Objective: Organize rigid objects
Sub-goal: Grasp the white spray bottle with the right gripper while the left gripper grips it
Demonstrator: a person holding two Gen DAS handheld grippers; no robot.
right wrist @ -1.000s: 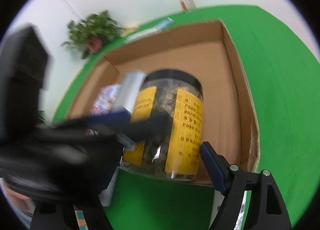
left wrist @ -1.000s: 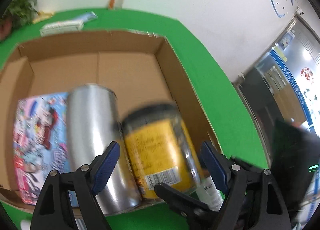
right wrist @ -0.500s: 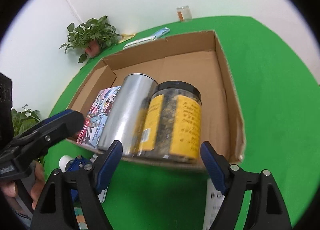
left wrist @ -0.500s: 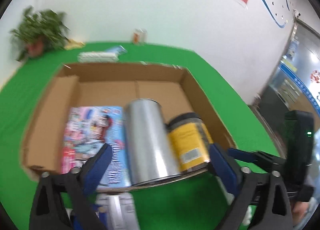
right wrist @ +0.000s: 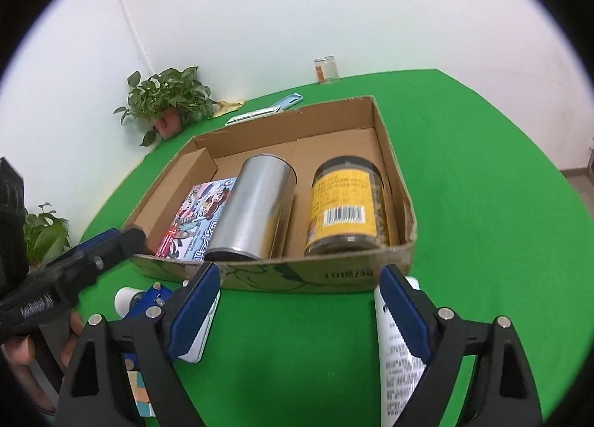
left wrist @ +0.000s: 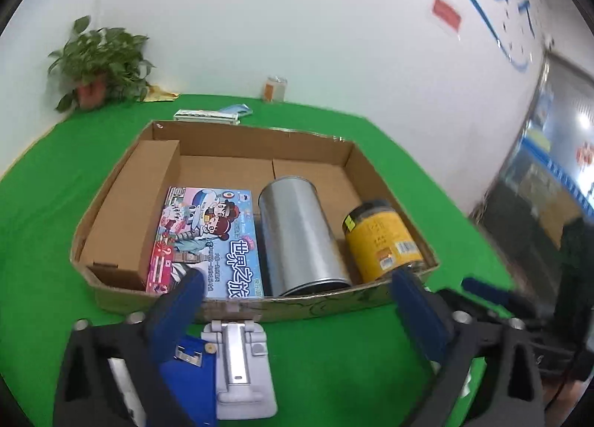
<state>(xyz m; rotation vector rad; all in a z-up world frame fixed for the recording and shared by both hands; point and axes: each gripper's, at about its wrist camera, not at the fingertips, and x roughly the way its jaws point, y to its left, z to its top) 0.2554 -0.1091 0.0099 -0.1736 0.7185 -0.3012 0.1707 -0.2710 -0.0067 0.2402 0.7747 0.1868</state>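
Observation:
A shallow cardboard box (left wrist: 260, 146) (right wrist: 315, 273) sits on the green table. In it lie a colourful game box (left wrist: 208, 234) (right wrist: 196, 219), a silver can (left wrist: 297, 230) (right wrist: 256, 208) on its side, and a yellow-labelled jar (left wrist: 382, 237) (right wrist: 345, 204) on its side by the right wall. My left gripper (left wrist: 297, 289) hangs open in front of the box's near wall, with nothing between its fingers. My right gripper (right wrist: 299, 278) is just short of the same wall; its jaws are opening and hold nothing. Each gripper shows in the other's view, left (right wrist: 100, 252) and right (left wrist: 490, 289).
A grey and blue stapler-like tool (left wrist: 237, 360) lies under the left gripper. A white tube (right wrist: 393, 345) lies under the right one, and a white cap (right wrist: 124, 299) is nearby. Behind the box are flat packets (left wrist: 208, 115), a small glass jar (left wrist: 274, 89) and a potted plant (left wrist: 100, 63).
Both grippers have drawn back and up from the box. The yellow jar, earlier between their fingers, now lies free in the box. Both sets of jaws stand wider.

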